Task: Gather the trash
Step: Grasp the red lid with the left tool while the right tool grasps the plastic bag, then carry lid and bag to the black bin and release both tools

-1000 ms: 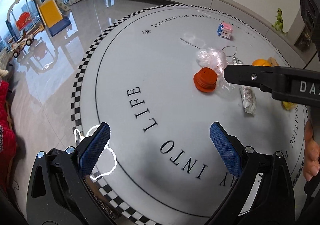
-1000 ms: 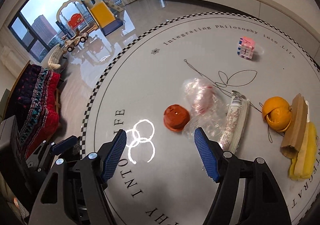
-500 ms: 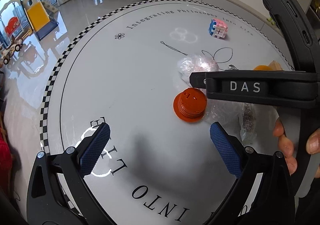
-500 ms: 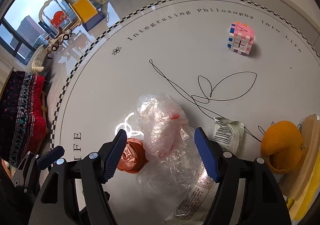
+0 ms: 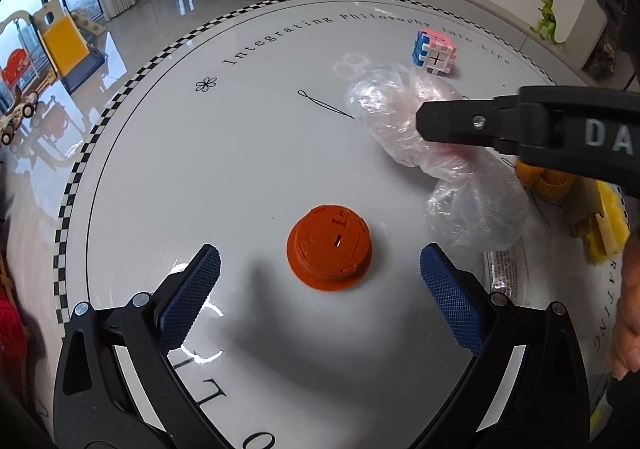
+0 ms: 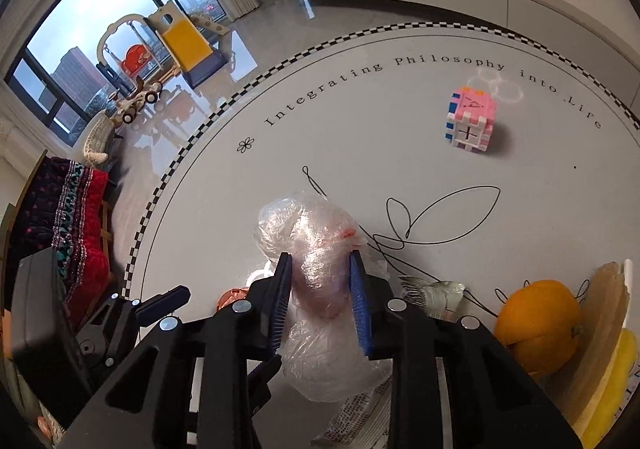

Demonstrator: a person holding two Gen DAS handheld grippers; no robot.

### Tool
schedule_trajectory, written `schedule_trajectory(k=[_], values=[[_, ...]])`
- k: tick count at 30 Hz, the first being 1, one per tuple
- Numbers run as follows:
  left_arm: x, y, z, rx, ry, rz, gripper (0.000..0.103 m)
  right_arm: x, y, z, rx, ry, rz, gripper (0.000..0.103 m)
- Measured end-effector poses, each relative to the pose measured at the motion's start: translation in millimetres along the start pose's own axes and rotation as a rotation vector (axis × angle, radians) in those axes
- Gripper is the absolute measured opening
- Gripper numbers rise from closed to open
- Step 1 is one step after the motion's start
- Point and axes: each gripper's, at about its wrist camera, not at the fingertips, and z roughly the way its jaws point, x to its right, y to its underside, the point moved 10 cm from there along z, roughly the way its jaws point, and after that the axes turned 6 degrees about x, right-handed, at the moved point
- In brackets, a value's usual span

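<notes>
1. Right tongs: jaws closing, blue pads on both sides of the crumpled clear plastic bag. The film bulges out ahead of the pads and below them, so the grip is on.
2. Bag sits on the round white bench, right of centre in the left wrist view, and touches the printed wrapper under it. I can't tell if the bag is lifted yet.
3. Left tongs: wide open, nothing between the pads, poised just over the bench.
4. Orange lid lies flat on the bench, just ahead of the left tongs and between the lines of the two fingers, touching neither pad.
5. Right of the bag: an orange fruit, then a brown cardboard piece and something yellow at the bench edge, packed close together.
6. Pink, white and blue block cube stands alone at the far side of the bench, well apart from the trash.
7. A hand shows at the right edge of the left view.
</notes>
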Motion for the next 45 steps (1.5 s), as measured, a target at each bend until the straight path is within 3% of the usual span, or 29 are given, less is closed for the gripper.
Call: schedule_trajectory(k=[5,6,8,12,21,31,45], values=[[-2.2,-1.6,11.0,0.012,-0.025,-0.001,0.097,2.6,4.2,-3.5,0.004,-0.010,0.016,0.030],[-3.0,-1.7,12.1,0.016,-0.034,0.001,0.092,3.8,5.1,-3.5,0.003,-0.011,0.017,0.030],[-3.8,1.7,15.7,-0.004,-0.045,0.005,0.070,4.6,7.4,-3.4,0.002,-0.011,0.020,0.030],[0.9,6.2,10.8,-0.006,-0.032,0.017,0.046,4.0,10.5,-4.1,0.000,-0.009,0.025,0.030],[-0.2,20.1,-30.7,0.025,-0.010,0.018,0.046,-11.0,27.7,-25.1,-0.003,-0.033,0.055,0.030],[-14.0,55.5,-97.3,0.068,-0.019,0.009,0.046,-63.1,60.0,-55.5,-0.003,-0.063,0.015,0.030],[-85.8,140.6,-177.8,0.109,-0.088,-0.117,0.046,-161.6,130.7,-74.1,-0.040,-0.143,-0.072,0.030]])
